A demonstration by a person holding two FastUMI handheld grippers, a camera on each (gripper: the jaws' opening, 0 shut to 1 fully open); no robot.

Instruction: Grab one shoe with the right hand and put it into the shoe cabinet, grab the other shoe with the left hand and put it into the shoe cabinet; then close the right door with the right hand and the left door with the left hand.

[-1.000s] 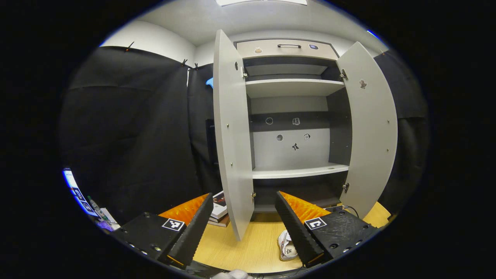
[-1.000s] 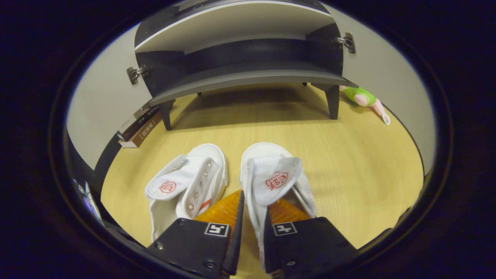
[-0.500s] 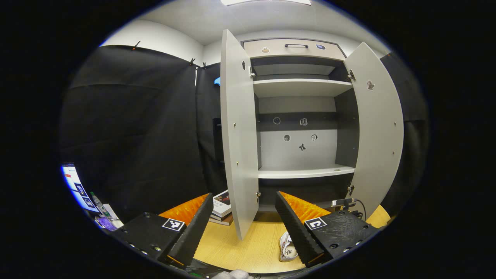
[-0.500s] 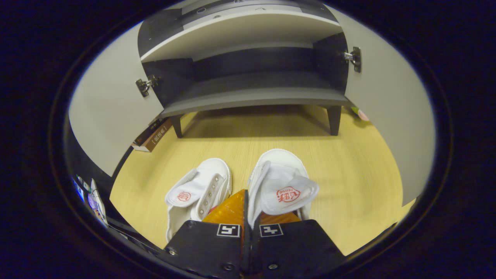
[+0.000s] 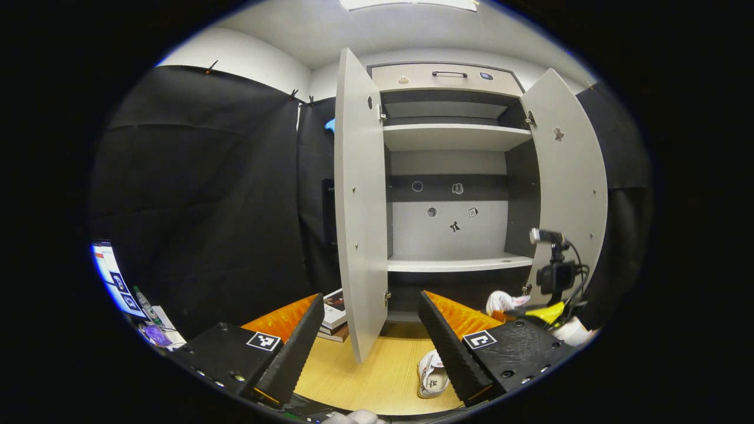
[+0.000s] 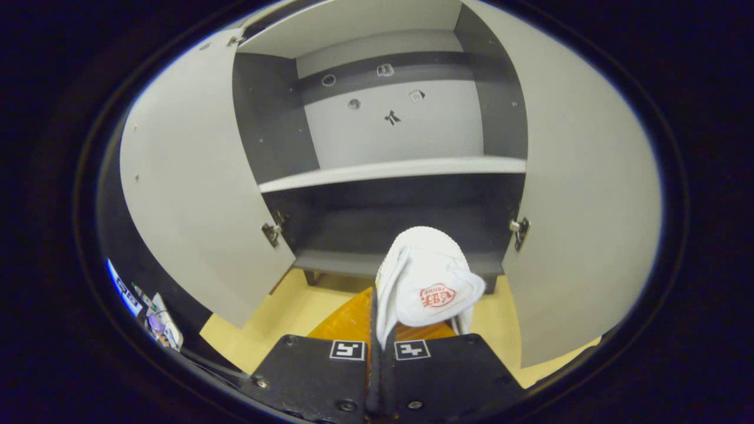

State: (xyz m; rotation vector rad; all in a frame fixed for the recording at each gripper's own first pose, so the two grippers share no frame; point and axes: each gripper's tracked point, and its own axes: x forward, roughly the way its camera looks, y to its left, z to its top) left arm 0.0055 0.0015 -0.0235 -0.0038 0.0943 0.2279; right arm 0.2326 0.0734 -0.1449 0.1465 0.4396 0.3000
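Your right gripper (image 6: pixel 377 330) is pinching the side wall of a white canvas shoe (image 6: pixel 425 282), both fingers pressed together on the fabric with almost no gap between them. The shoe is hanging in the air with its long axis running straight ahead along your fingers, toe pointing away from you and into the shoe cabinet (image 6: pixel 389 194). The dark bottom compartment is lying directly beyond the toe, under the pale shelf (image 6: pixel 389 169), so the coming move looks like a plain push forward and a little down. The left door (image 6: pixel 194 194) and the right door (image 6: pixel 583 212) are standing wide open on either side, leaving the toe a free path between them.

Your left gripper (image 5: pixel 371 347) is waiting with its fingers spread wide and nothing between them. The second shoe (image 5: pixel 432 374) is lying on the wooden floor (image 5: pixel 365 377) just beside the inner edge of its right-hand finger, low and near, so that hand is the closer one to it.

The raised tongue of the held shoe is carrying a red round emblem with writing; it is too small for me to read
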